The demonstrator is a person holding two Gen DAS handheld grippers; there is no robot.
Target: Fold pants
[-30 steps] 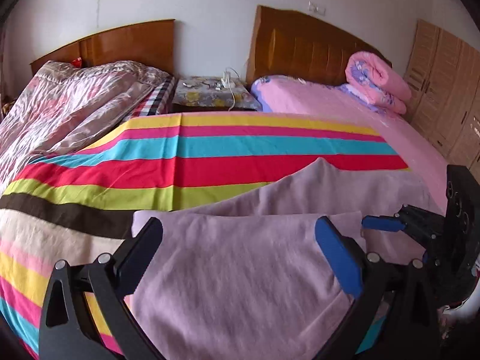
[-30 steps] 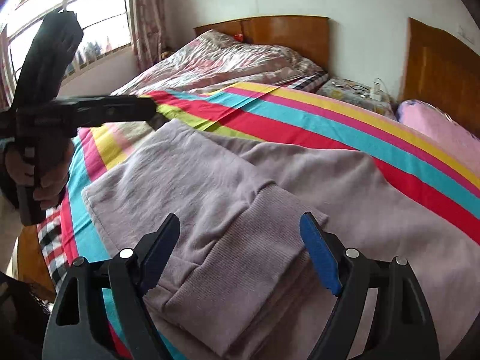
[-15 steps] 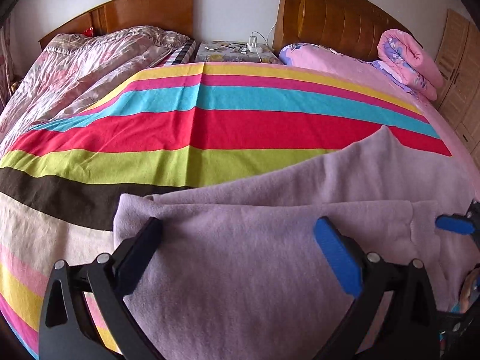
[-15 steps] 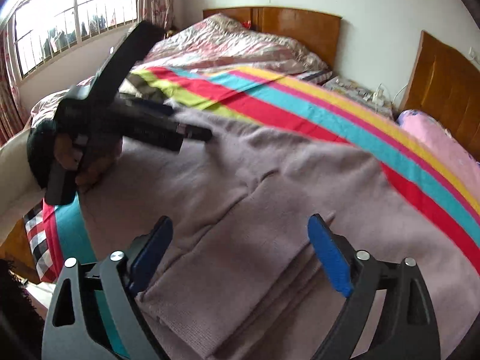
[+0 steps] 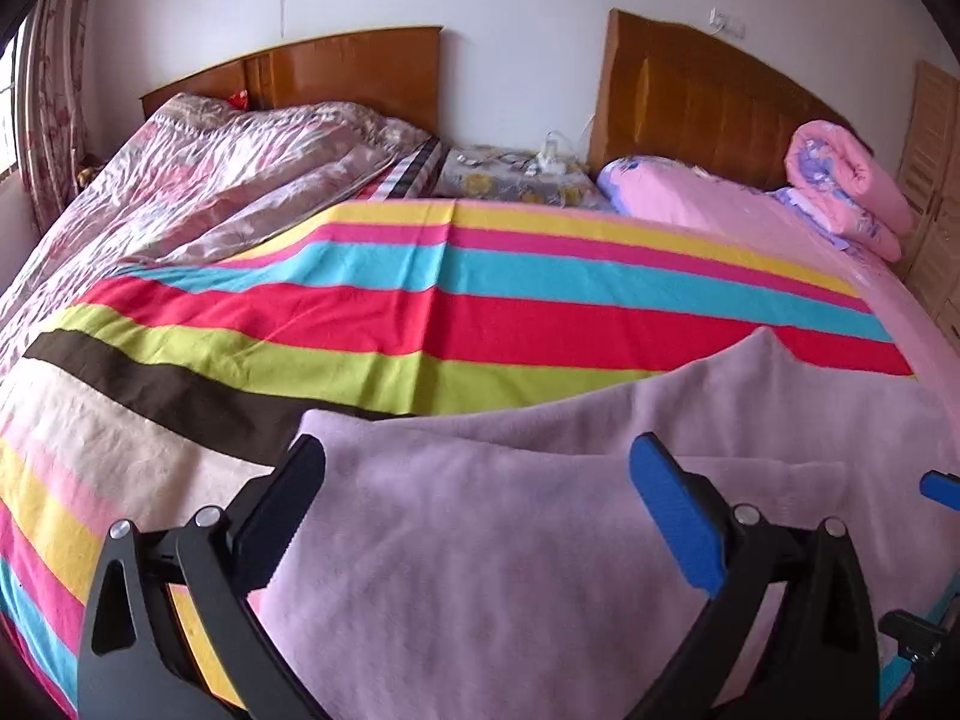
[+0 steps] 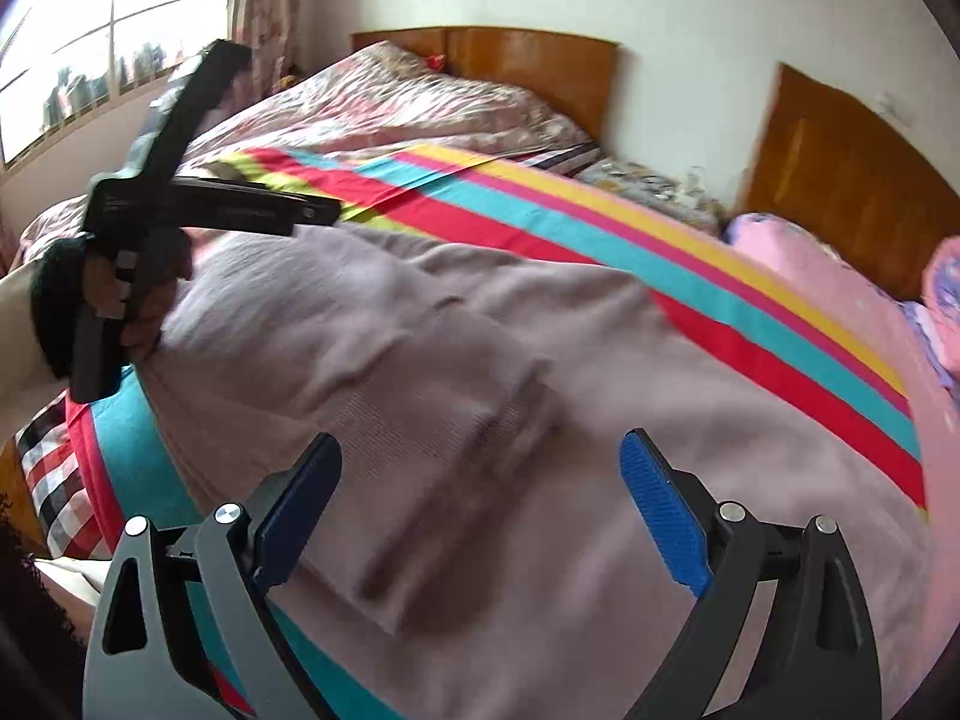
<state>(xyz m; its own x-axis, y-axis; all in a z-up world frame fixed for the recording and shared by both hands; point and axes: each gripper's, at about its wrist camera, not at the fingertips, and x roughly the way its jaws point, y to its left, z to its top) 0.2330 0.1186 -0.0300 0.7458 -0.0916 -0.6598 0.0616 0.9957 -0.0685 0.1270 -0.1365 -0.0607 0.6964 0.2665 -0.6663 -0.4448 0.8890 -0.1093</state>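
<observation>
The mauve pants lie folded on the striped bedspread; in the right wrist view the pants show a ribbed cuff on top near the front edge. My left gripper is open and empty just above the pants' left part. It also shows in the right wrist view, held in a hand at the left. My right gripper is open and empty above the ribbed cuff. One of its blue fingertips shows at the right edge of the left wrist view.
Two beds with wooden headboards stand side by side, with a cluttered nightstand between them. A crumpled pink quilt lies at the back left, a rolled pink blanket at the back right. A wooden wardrobe stands on the right, a window on the left.
Both grippers stayed open and shifted a little over the pants. The left gripper tilted up, so more wall shows. The pants lie as before.
</observation>
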